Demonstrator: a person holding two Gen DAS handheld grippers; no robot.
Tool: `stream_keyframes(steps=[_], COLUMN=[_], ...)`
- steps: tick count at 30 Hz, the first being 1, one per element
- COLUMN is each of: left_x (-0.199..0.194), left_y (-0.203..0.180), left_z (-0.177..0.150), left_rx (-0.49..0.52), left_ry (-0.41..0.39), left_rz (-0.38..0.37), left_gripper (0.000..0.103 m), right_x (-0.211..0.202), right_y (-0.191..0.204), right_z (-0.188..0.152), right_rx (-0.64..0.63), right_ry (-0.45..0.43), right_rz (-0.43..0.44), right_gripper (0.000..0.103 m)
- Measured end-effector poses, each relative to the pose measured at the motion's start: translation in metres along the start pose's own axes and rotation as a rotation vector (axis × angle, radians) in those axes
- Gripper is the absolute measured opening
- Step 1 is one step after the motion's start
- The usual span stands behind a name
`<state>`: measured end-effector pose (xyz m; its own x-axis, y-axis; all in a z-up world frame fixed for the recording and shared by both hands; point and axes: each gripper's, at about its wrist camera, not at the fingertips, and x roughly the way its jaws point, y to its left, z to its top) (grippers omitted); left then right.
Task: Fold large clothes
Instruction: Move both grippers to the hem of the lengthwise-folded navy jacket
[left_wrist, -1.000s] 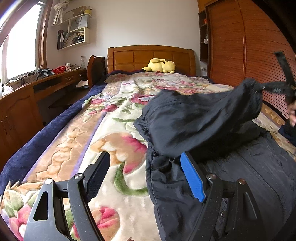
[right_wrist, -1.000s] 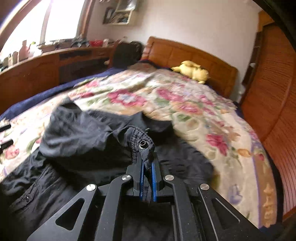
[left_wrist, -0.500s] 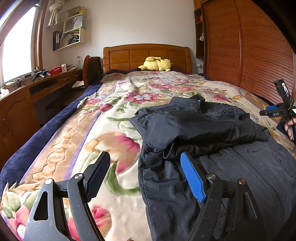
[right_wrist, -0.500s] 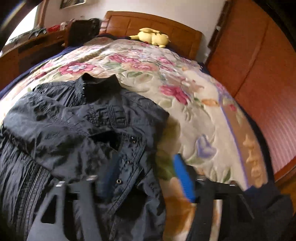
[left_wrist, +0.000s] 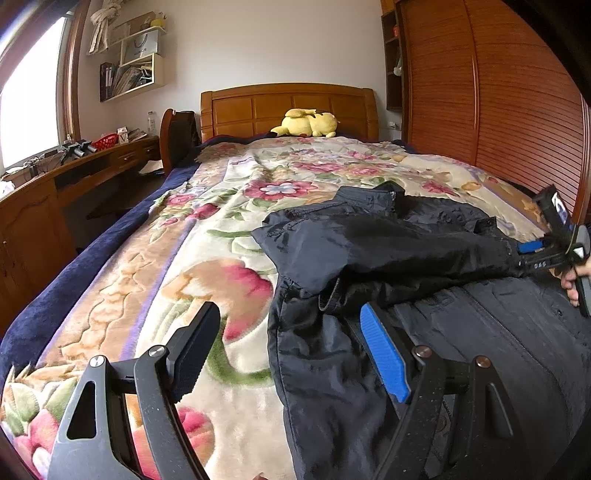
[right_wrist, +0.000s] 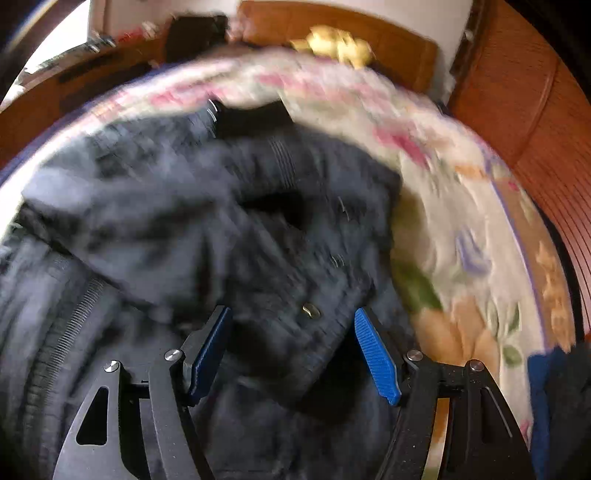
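While the floral blanket (left_wrist: 229, 229) covers the bed, we find the black jacket (left_wrist: 388, 251) lying flat on its right half, one sleeve folded across the chest. Our left gripper (left_wrist: 288, 354) hangs at the jacket's left edge, fingers spread, gripping nothing. Our right gripper (right_wrist: 295, 350) sits low over the cuff snap (right_wrist: 311, 311), fingers apart, nothing pinched.

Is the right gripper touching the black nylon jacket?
Cannot tell. Blurred right wrist view shows right gripper open over the black nylon jacket; fabric lies between jaws, contact unclear.
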<state>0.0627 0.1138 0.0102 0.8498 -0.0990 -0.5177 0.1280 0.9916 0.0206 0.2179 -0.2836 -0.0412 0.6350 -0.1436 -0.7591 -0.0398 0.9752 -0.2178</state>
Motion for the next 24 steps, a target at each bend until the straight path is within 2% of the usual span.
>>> stream_keyframes(steps=[3, 7, 12, 16, 24], left_x=[0.001, -0.002, -0.012, -0.028, -0.067], left_y=[0.0, -0.001, -0.002, -0.005, -0.019], left_z=[-0.001, -0.002, -0.005, -0.018, -0.044], left_rx=[0.004, 0.02, 0.023, 0.02, 0.023], left_ry=[0.007, 0.0, -0.008, -0.004, 0.029], left_rz=[0.005, 0.018, 0.023, 0.016, -0.008], left_gripper=[0.079, 0.079, 0.079, 0.079, 0.079], right_x=[0.008, -0.006, -0.053, -0.09, -0.139], right_y=[-0.017, -0.031, -0.033, -0.023, -0.019], right_z=[-0.011, -0.025, -0.055, -0.086, -0.141], right_rx=[0.019, 0.047, 0.068, 0.037, -0.013], right_ry=[-0.001, -0.043, -0.121, -0.176, -0.221], right_rz=[0.011, 0.046, 0.092, 0.129, 0.13], right_gripper=[0.071, 0.071, 0.071, 0.071, 0.071])
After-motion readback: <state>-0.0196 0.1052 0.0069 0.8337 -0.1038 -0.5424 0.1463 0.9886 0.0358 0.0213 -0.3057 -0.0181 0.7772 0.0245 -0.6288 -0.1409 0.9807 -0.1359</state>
